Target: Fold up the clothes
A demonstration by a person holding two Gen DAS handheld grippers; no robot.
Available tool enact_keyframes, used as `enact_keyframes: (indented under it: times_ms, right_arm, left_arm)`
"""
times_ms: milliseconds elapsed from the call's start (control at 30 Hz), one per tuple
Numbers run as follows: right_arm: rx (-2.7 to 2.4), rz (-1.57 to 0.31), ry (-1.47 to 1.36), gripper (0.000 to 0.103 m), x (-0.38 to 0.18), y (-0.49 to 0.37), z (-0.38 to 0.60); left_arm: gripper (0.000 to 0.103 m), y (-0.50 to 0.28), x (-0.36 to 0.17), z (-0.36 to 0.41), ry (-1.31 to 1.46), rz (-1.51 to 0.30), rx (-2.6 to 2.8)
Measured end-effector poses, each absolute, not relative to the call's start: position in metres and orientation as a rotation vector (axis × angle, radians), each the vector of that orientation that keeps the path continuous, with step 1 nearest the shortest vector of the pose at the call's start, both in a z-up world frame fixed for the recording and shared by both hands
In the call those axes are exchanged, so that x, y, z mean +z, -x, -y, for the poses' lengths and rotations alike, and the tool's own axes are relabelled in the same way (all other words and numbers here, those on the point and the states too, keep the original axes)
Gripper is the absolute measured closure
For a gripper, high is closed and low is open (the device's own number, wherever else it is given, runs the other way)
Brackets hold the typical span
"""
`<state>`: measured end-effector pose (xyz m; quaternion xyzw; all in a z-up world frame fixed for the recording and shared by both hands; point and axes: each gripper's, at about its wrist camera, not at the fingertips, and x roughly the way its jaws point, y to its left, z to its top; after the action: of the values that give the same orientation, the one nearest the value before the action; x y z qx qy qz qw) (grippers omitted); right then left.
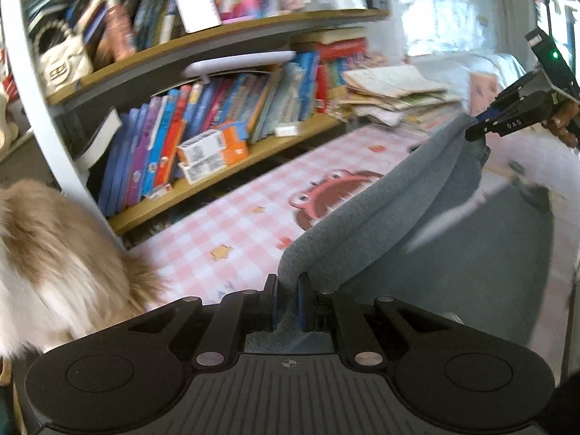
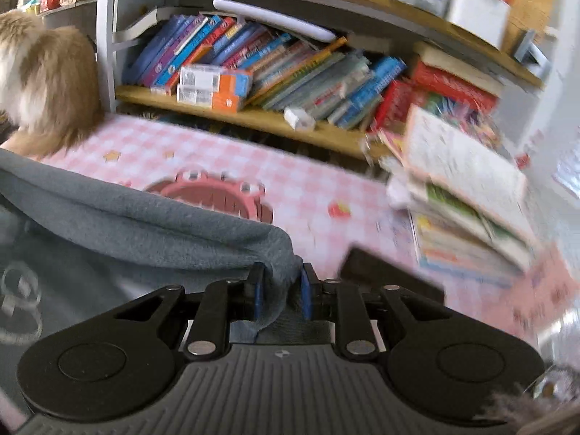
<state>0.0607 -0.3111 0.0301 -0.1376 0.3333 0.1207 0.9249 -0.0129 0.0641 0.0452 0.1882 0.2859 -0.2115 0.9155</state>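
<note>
Each hand-held gripper, left (image 1: 288, 299) and right (image 2: 281, 290), clamps one end of a grey garment's (image 1: 380, 210) edge, stretching it above the pink-checked bench (image 1: 224, 224) for folding.

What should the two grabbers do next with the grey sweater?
Probably carry the held edge across and lay it down as a fold. The left gripper and right gripper each pinch the grey sweater, its edge stretched between them above the pink checked cloth, the rest hanging below.
</note>
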Motion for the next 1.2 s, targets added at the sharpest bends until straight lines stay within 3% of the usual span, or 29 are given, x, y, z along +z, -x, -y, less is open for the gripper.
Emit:
enact_keyframes:
  times_ms: [200, 333, 467, 633, 667, 800, 867, 967, 1100, 1200]
  right_arm:
    - [0.164, -0.746, 0.234, 0.084, -0.006, 0.016, 0.314]
    - [0.082, -0.804, 0.16, 0.083, -0.025, 0.047, 0.316]
    - [0.02, -0.855, 0.056, 0.083, -0.036, 0.072, 0.32]
    - [0.005, -0.892, -0.076, 0.082, -0.036, 0.092, 0.317]
    - [0.004, -0.9, -0.102, 0.08, -0.035, 0.095, 0.316]
    - [-0.01, -0.917, -0.308, 0.059, -0.033, 0.093, 0.318]
    - [-0.017, -0.916, -0.434, 0.058, -0.032, 0.089, 0.323]
    - [-0.029, -0.901, -0.688, 0.056, -0.035, 0.078, 0.339]
    - [-0.071, -0.879, -0.991, 0.056, -0.046, 0.067, 0.363]
    - [-0.124, -0.887, -1.064, 0.057, -0.051, 0.06, 0.377]
  left_arm:
    - [0.091, 0.065, 0.012, -0.057, -0.352, -0.699, -0.481]
    - [0.082, 0.089, -0.007, -0.064, -0.284, -0.788, -0.483]
    - [0.075, 0.105, -0.006, -0.086, -0.127, -0.812, -0.493]
    - [0.074, 0.115, -0.016, -0.122, 0.089, -0.891, -0.417]
    - [0.074, 0.117, -0.019, -0.131, 0.141, -0.912, -0.39]
    - [0.069, 0.126, -0.031, -0.16, 0.347, -0.965, -0.288]
    - [0.055, 0.129, -0.034, -0.169, 0.421, -0.973, -0.242]
    - [0.054, 0.129, -0.039, -0.183, 0.602, -0.957, -0.171]
    - [0.054, 0.134, -0.059, -0.213, 1.068, -0.84, -0.015]
    - [0.056, 0.137, -0.075, -0.22, 1.25, -0.827, 0.122]
